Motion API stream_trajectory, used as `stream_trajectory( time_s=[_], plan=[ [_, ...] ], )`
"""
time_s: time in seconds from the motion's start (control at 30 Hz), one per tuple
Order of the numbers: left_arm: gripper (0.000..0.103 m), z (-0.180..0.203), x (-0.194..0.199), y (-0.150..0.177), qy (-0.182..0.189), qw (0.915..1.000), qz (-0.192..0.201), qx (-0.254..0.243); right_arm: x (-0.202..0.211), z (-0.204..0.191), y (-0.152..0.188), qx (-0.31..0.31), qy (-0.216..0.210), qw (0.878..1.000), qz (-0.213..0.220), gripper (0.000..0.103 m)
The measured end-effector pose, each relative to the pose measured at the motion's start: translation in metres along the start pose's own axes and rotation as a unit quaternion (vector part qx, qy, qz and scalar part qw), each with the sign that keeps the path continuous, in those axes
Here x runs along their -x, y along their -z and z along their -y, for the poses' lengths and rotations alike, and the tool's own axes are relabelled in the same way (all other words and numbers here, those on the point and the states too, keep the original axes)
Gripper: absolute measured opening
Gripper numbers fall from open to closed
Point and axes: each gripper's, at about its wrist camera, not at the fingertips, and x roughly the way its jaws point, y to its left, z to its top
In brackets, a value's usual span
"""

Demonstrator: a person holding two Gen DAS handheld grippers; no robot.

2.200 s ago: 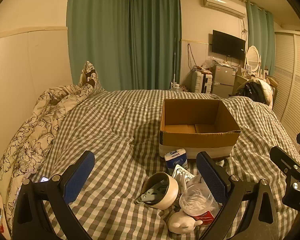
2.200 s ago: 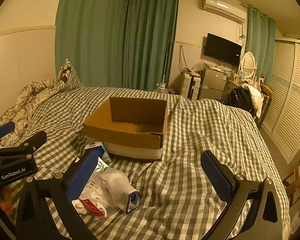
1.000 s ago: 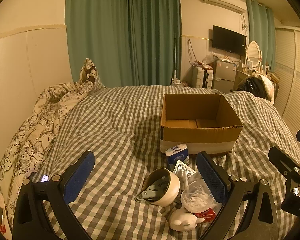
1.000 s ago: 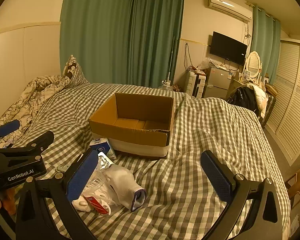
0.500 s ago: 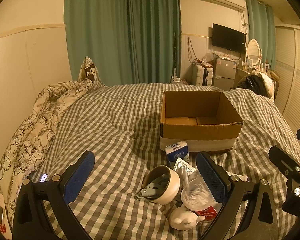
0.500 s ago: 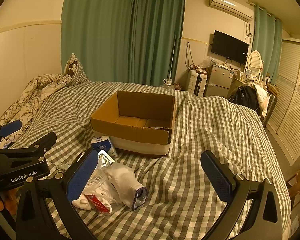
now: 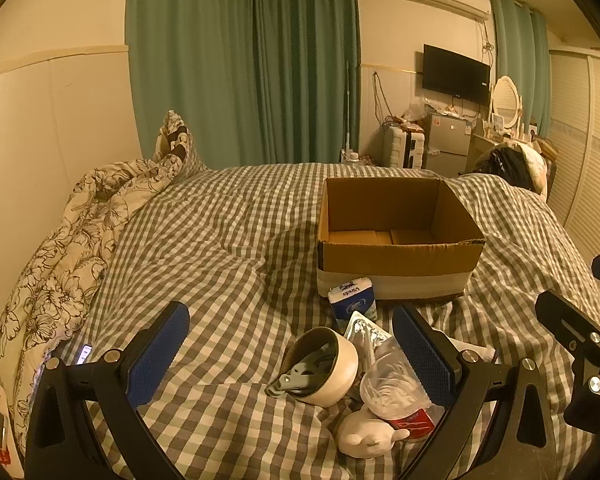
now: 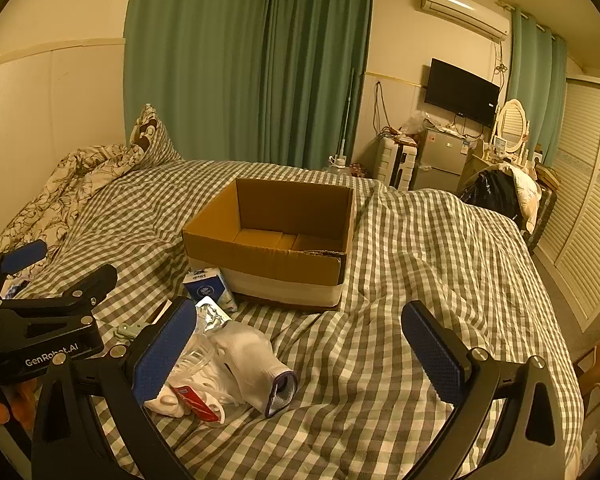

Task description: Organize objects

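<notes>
An open empty cardboard box point(image 7: 396, 236) point(image 8: 272, 236) sits on the checked bed. In front of it lies a pile: a blue tissue pack point(image 7: 352, 300) point(image 8: 208, 286), a foil pouch point(image 7: 364, 330), a cream bowl point(image 7: 324, 364) on its side with a clip in it, a clear plastic bag point(image 7: 392, 390), a white figurine point(image 7: 366, 434) and a white glove point(image 8: 256, 360). My left gripper point(image 7: 290, 354) is open and empty above the bowl. My right gripper point(image 8: 298, 354) is open and empty, just right of the pile.
A floral duvet point(image 7: 60, 256) is bunched along the left wall. A phone point(image 7: 85, 354) lies at the bed's left edge. Green curtains, a TV, a small fridge and a wardrobe stand beyond the bed. The checked cover point(image 8: 440, 264) stretches right of the box.
Both grippers have risen and tilted slightly, so the box and pile sit a little lower in view. Both stay open and nothing was picked up.
</notes>
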Motion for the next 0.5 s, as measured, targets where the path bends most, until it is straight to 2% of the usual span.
stream_trajectory(
  time_s=[0.5],
  plan=[
    [0.103, 0.0031, -0.0073, 0.008, 0.008, 0.9998, -0.015, -0.007, -0.0029, 0.0019, 0.0029, 0.0, -0.004, 1.0, -0.007, 0.103]
  ],
)
